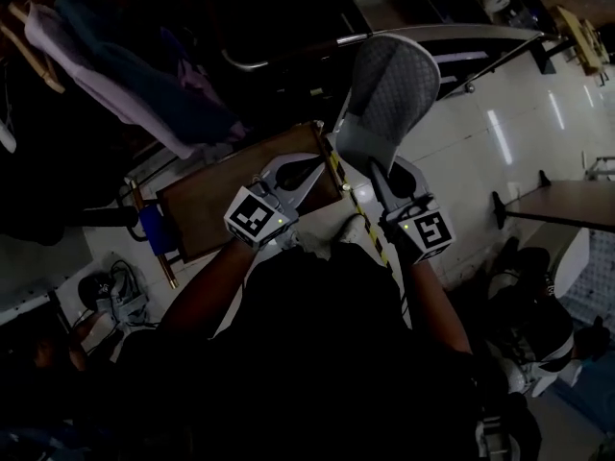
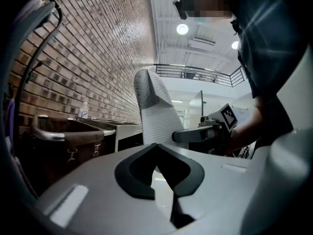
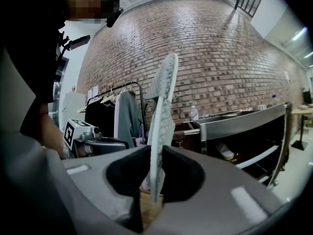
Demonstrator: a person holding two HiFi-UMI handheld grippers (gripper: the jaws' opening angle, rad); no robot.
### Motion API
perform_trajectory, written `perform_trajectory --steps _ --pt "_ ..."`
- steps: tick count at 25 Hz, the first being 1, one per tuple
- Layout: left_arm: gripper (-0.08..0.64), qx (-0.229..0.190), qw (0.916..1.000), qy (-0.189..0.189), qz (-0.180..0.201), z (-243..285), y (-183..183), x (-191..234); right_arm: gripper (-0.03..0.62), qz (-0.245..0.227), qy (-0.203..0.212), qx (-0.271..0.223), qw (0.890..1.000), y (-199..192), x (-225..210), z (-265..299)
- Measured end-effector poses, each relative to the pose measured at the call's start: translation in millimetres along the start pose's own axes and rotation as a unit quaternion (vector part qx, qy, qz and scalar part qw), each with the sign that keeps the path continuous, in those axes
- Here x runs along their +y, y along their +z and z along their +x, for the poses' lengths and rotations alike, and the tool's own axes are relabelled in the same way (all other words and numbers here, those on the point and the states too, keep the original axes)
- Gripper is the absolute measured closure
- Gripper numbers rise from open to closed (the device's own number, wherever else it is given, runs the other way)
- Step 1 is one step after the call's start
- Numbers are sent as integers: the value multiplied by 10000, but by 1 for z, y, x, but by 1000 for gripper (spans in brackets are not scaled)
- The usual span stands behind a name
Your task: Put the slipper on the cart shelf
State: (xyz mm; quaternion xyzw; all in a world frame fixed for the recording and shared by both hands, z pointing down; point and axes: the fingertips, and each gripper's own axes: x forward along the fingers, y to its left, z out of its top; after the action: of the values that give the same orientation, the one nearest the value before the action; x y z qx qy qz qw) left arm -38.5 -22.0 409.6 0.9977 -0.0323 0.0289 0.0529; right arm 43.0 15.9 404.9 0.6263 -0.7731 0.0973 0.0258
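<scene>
Closest to us, low in the middle of the head view, are the two grippers. The right gripper (image 3: 157, 148) has its fingers pinching the bottom end of the grey slipper (image 3: 164, 97). The slipper stands straight up from them, with its bumpy sole turned to one side. The left gripper (image 2: 156, 147) sits just beside it. Its fingers are pressed together at the tips and hold nothing. Under both grippers is a brown desk (image 1: 221, 209). The slipper looks light. Its sole looks bendy and its top looks soft, so it may wobble or flop if it is held only by the end. The bumps on the sole should help the fingers not slip. A hold closer to the middle of the sole would likely keep it steadier. Farther back, at the right of the right gripper view, is the metal cart (image 3: 244, 121). Its shelf (image 3: 259, 155) is low down, and something pale that may be another shoe (image 3: 226, 153) already sits there. The slipper is not on the shelf yet. Clothes (image 3: 124, 114) hang on a rack at the left, and a brick wall (image 3: 220, 58) is behind everything.
</scene>
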Motion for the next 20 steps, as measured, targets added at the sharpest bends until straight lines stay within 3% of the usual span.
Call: perform_trajectory --steps 5,14,20 --pt "559 111 9996 -228 121 66 2 -32 529 163 -332 -64 9993 -1 -70 -43" --pt "560 205 9981 -26 580 198 9 -98 529 559 29 -57 9984 -25 -197 -101" --pt "560 239 9978 -63 621 248 9 -110 529 1372 -1 269 9902 -62 -251 -115"
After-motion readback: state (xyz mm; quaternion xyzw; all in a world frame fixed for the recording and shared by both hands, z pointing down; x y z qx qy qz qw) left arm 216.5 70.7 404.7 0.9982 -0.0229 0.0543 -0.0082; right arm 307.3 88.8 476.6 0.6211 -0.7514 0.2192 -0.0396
